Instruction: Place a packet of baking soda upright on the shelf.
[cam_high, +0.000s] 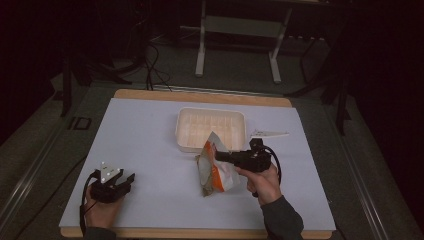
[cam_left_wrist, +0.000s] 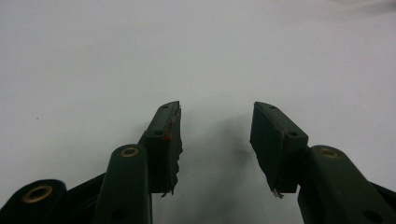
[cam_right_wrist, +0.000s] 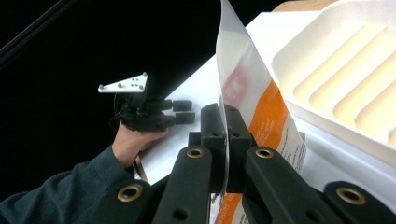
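While I am pinching the crinkly white-and-orange plastic snack bag (cam_high: 214, 170) by its upper edge, my right claw (cam_right_wrist: 225, 140) is fully closed on the thin film, with the sheet running straight up between the two black jaws. The bag is hanging near the middle of the desk, just in front of the near edge of the shallow white ribbed plastic tray (cam_high: 211, 129), with its lower end apparently touching the white sheet covering the desk (cam_high: 140, 140). My left claw (cam_left_wrist: 215, 140) is resting near the near left corner of the desk, its jaws standing wide apart with nothing between them but bare white surface.

To do this step well, I am judging that the lift has to be slow and straight, because the grip is only on a narrow strip of slippery film and a jerk could let it slide out. I am thinking the bag needs to clear the tray's near rim before I am carrying it across, so its limp bottom is not catching on the lip. Keeping the jaws squeezed and the wrist level should stop the bag from swinging. Bringing the idle left claw over to steady the lower end is looking sensible if it starts twisting.
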